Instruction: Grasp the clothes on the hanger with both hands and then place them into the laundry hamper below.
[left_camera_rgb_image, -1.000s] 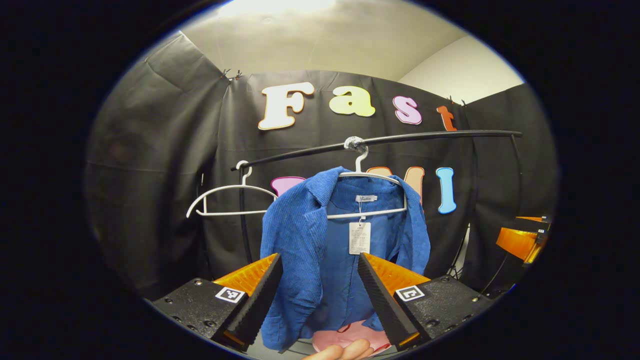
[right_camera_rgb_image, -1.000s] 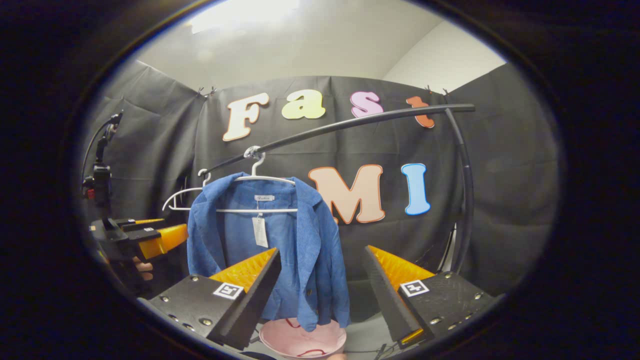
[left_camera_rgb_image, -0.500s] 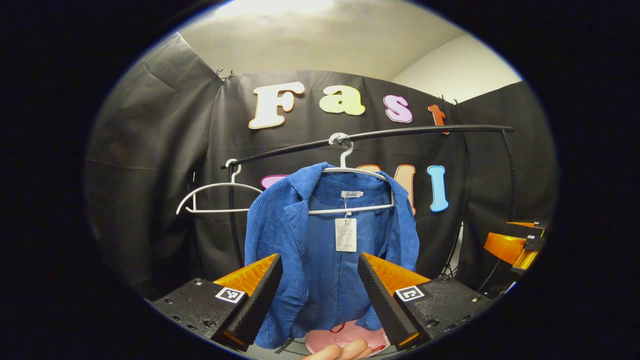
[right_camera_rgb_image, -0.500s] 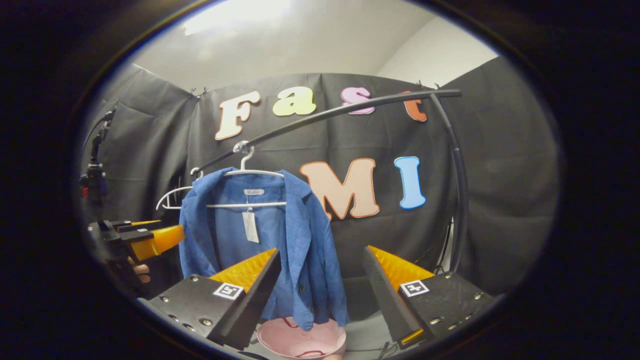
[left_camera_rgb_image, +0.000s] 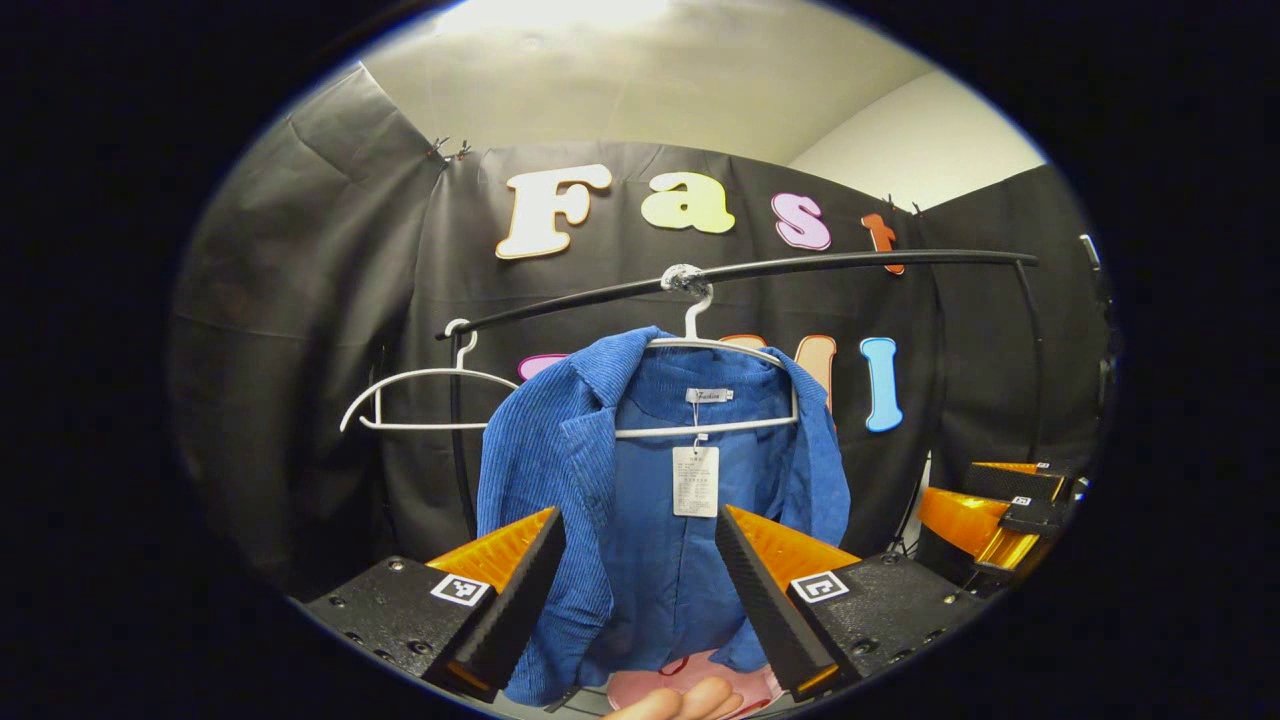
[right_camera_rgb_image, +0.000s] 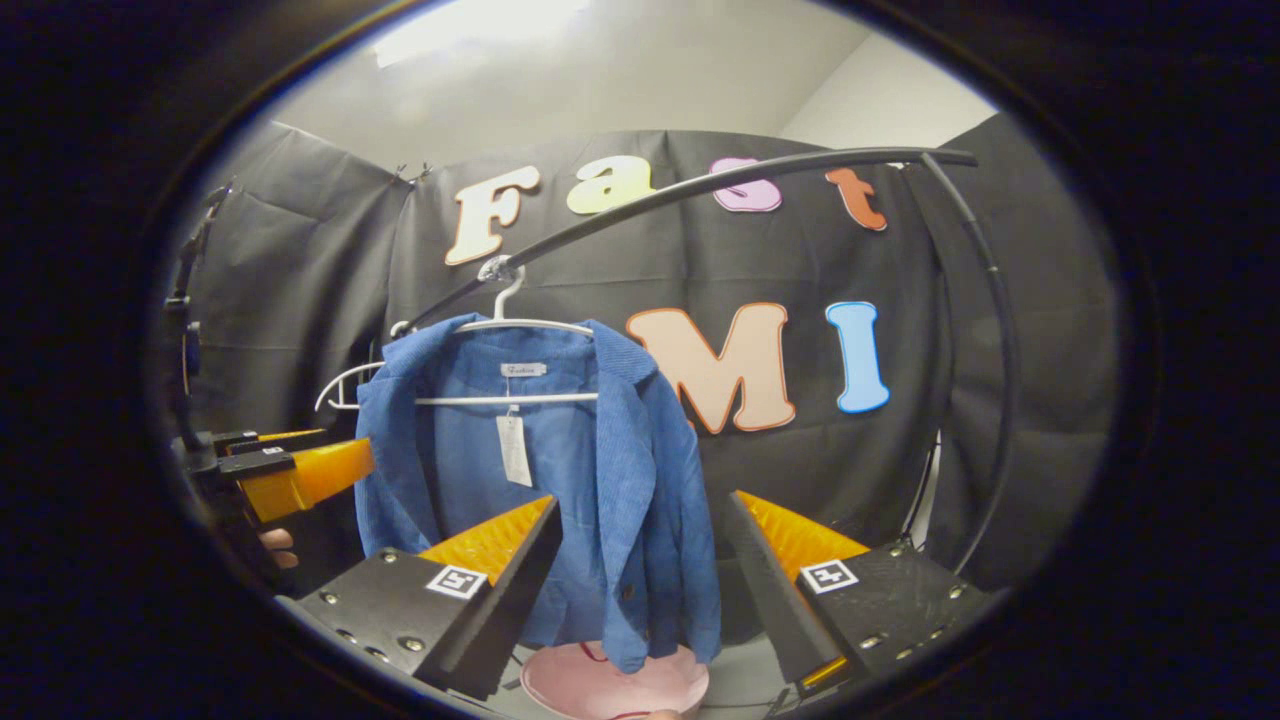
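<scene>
Black-cloth booth: blue corduroy jacket hangs on white hanger over pink hamper. Both grippers, L & R, spread wide, nothing held, ready to grab it.

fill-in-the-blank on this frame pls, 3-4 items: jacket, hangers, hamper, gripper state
1. The blue corduroy jacket hangs on a white hanger hooked over the black ____.
2. The second white hanger beside it carries ____ clothes.
3. The pink laundry hamper sits directly ____ the jacket.
4. The left gripper and the right gripper both have their jaws ____, touching no fabric.

Missing words: rail; no; below; open
</scene>
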